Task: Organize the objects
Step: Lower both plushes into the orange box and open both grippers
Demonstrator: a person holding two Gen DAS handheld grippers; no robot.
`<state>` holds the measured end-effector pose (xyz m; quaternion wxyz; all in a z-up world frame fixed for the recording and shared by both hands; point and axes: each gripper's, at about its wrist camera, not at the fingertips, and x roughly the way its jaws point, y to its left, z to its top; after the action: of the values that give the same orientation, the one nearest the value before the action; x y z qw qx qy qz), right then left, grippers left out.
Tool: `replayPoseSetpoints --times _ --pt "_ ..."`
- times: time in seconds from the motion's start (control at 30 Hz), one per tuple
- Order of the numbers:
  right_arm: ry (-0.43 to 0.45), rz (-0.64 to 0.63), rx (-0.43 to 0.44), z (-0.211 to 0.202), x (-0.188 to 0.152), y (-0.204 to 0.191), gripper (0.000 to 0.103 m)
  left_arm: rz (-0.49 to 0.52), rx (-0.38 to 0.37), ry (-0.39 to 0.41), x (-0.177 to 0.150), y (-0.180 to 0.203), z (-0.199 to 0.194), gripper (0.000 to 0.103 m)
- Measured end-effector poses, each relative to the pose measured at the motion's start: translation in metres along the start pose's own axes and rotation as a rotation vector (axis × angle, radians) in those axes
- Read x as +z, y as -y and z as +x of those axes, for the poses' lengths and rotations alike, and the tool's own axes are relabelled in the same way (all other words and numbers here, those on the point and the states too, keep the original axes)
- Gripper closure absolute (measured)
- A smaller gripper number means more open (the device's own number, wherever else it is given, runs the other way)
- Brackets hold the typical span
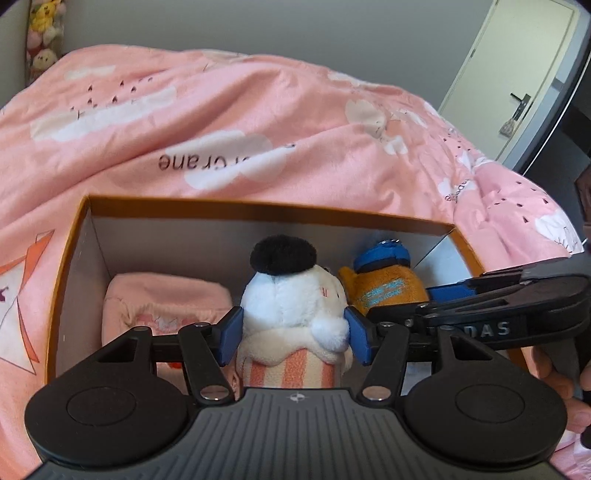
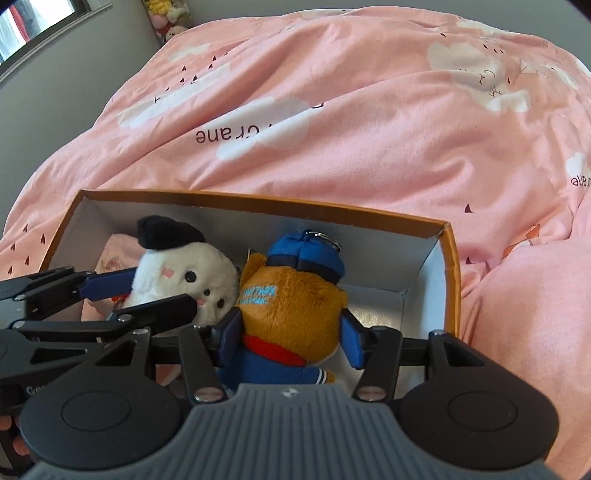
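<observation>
An orange-rimmed cardboard box (image 1: 258,208) lies on a pink bed; it also shows in the right wrist view (image 2: 447,258). My left gripper (image 1: 293,334) is shut on a white plush with a black hat (image 1: 291,295) inside the box. My right gripper (image 2: 291,341) is shut on a brown plush with a blue cap (image 2: 295,306), right of the white plush (image 2: 184,269). The brown plush (image 1: 388,291) and the right gripper's fingers (image 1: 454,291) show at the right of the left wrist view. A pink fabric item (image 1: 162,302) lies at the box's left end.
A pink duvet (image 1: 258,122) with white clouds covers the bed around the box. Plush toys (image 1: 42,33) hang at the far left wall. A door (image 1: 517,74) stands at the far right. The box floor right of the brown plush (image 2: 384,314) is bare.
</observation>
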<state>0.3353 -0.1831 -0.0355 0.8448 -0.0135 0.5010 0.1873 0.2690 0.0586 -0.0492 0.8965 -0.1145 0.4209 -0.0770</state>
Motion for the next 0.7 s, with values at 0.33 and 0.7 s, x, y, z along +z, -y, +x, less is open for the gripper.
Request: replayPoseSetpoints --times 0.33,0.7 --pt "-0.041 -0.018 0.045 0.025 0.0 0.001 0.042 0.106 0.034 -0.035 -0.001 0.005 -0.004 0.022" --pt "-0.037 -0.128 0.064 -0.003 0.0 -0.01 0.036 0.08 -0.033 -0.166 0.0 -0.004 -0.022 0.054"
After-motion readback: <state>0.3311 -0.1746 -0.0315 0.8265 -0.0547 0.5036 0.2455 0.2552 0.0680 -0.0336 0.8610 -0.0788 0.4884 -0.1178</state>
